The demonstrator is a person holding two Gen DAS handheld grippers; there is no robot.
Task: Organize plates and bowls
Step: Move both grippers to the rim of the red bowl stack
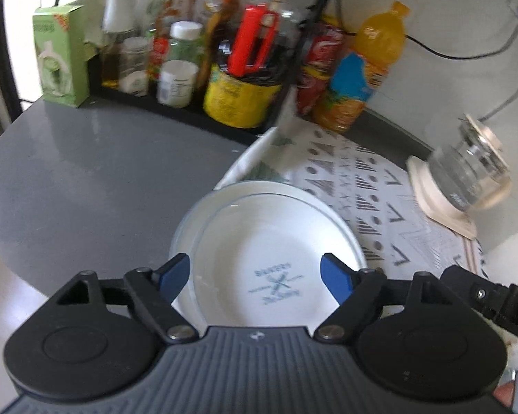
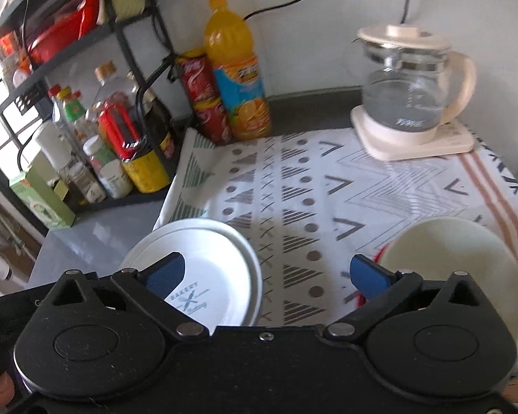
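Both grippers are up over the counter, tilted down toward the dishes. The left gripper (image 1: pixel 257 270) has its blue fingertips (image 1: pixel 174 272) spread wide with nothing between them, hanging right over the white plates (image 1: pixel 269 241), which look like two stacked, the top one with a blue bakery logo in the middle. That stack sits half on the grey countertop (image 1: pixel 86 172) and half on the edge of the patterned cloth (image 1: pixel 373 186). The right gripper (image 2: pixel 266 274) is spread wide too, empty, parked over the cloth between the plates (image 2: pixel 210 255) on its left and a cream bowl (image 2: pixel 456 265) on its right; the bowl is on the cloth, well apart from the plates. A glass kettle (image 2: pixel 414 89) sits at the back of the cloth, orange juice bottle (image 2: pixel 238 79) against the wall, rack of condiment bottles (image 2: pixel 121 131) off to the left. Both views are a bit blurry.
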